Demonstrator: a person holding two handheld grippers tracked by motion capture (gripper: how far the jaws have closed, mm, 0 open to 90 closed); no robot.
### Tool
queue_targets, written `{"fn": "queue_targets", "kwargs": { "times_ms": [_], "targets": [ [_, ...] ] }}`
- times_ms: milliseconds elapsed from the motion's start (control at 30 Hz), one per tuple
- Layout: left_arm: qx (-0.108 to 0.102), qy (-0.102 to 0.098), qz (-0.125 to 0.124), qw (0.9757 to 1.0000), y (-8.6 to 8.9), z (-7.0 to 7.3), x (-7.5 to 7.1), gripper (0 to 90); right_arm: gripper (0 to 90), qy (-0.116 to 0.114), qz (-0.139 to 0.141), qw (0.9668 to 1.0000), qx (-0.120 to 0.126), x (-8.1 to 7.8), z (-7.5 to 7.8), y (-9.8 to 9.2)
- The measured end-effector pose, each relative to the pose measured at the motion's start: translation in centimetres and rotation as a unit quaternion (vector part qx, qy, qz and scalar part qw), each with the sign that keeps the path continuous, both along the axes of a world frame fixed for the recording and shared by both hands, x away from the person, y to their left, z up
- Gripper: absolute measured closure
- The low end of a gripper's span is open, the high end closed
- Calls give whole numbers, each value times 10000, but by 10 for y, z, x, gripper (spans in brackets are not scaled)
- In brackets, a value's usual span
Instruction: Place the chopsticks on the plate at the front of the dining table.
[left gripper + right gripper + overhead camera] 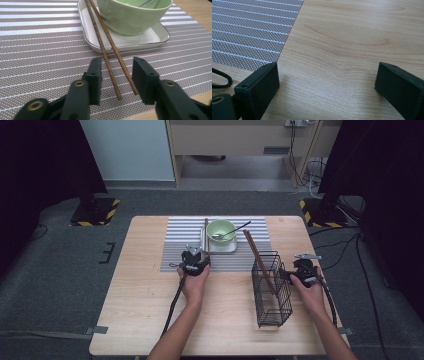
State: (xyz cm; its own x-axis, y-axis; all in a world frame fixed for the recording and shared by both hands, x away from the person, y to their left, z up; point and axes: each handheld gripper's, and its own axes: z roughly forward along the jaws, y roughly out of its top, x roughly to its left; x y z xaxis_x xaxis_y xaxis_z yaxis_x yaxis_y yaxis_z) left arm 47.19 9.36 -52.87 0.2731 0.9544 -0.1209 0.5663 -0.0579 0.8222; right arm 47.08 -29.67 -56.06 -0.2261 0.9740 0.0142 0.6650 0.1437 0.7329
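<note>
No brand, label or writing is showing anywhere on these things. The pair of chopsticks (110, 53), slim, round and dark brown with a wood grain, is lying with its far part propped on the rim of the white tray (160, 33) and its near tips resting on the striped placemat (37, 45), close to the mat's near edge. The left gripper (117, 80) is sitting low over the mat with those tips between its jaws; the jaws are standing partly apart, not pressing the sticks, one stick lying close to the inner face of the right-hand jaw. The tray is a shallow rectangle with rounded corners and a thin dark rim, and it is carrying a glossy pale green bowl (132, 17) with a metal spoon (231, 232) leaning in it. The mat is a woven, dotted weave in brown-grey with white lines, lying against the far edge of the light wooden table (145, 320). In the high view the left hand (194, 284) is gripping the tool from behind, forearm stretched straight up from the near edge. Toward the right edge, a black wire basket (272, 290) is holding a second pair of chopsticks (257, 260), tilted. The right gripper (327, 82) is held just beside the basket, its jaws wide apart over bare wood.
</note>
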Motion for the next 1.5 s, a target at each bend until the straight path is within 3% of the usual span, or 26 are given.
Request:
{"fn": "queue_targets", "kwargs": {
  "times_ms": [167, 367, 867, 1033, 1500],
  "targets": [
    [139, -9, -52, 9999, -7, -3, 2, 500, 56, 1, 1, 10000, -1, 0, 0, 0],
    [169, 114, -60, 9998, -8, -9, 6, 506, 56, -4, 8, 10000, -6, 0, 0, 0],
    [179, 115, -269, 9994, -7, -12, 8, 728, 56, -5, 10, 10000, -6, 0, 0, 0],
    [189, 112, -300, 9993, -6, -12, 9, 744, 56, -4, 8, 10000, -5, 0, 0, 0],
    [247, 30, -243, 9994, -1, -3, 0, 498, 56, -6, 5, 10000, -7, 0, 0, 0]
  ]
}}
